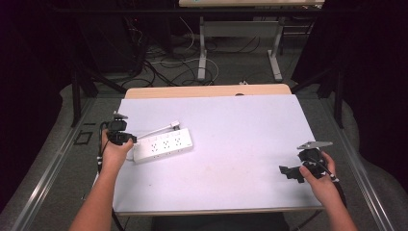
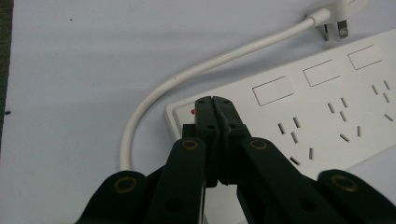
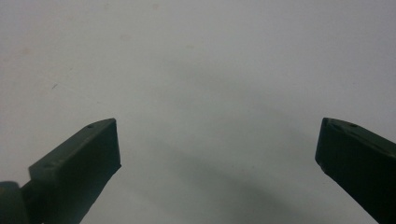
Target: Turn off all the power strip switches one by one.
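We have the left hand-held gripper (image 2: 215, 100) with its two black jaws pressed flat together, nothing between them, and the joined tips sit on or just over the near end of the long white plastic power strip (image 2: 322, 116), right beside its small red switch light (image 2: 193, 111); we cannot tell whether the tips actually touch. The strip lies slightly askew at the left side of the white-topped table (image 1: 231, 144), with its short white cord (image 2: 187, 79) curling round to the white three-pin plug (image 2: 338, 16), which rests on the table just beside the strip's far edge. The right hand-held gripper (image 3: 217, 144) hangs over bare table well apart from all this, jaws spread wide and empty. As we read it, the work is pressing the switch with closed jaws, and the main risk is the strip itself: it is light, it sits unanchored on a smooth top, and a push at one end could pivot or skate it rather than work the switch. A narrow tip may also slide off the small switch onto the housing. If the strip swings, the cord and plug go with it, and the plug may end up hard to reach. With the right hand far off, we have nothing steadying the body.
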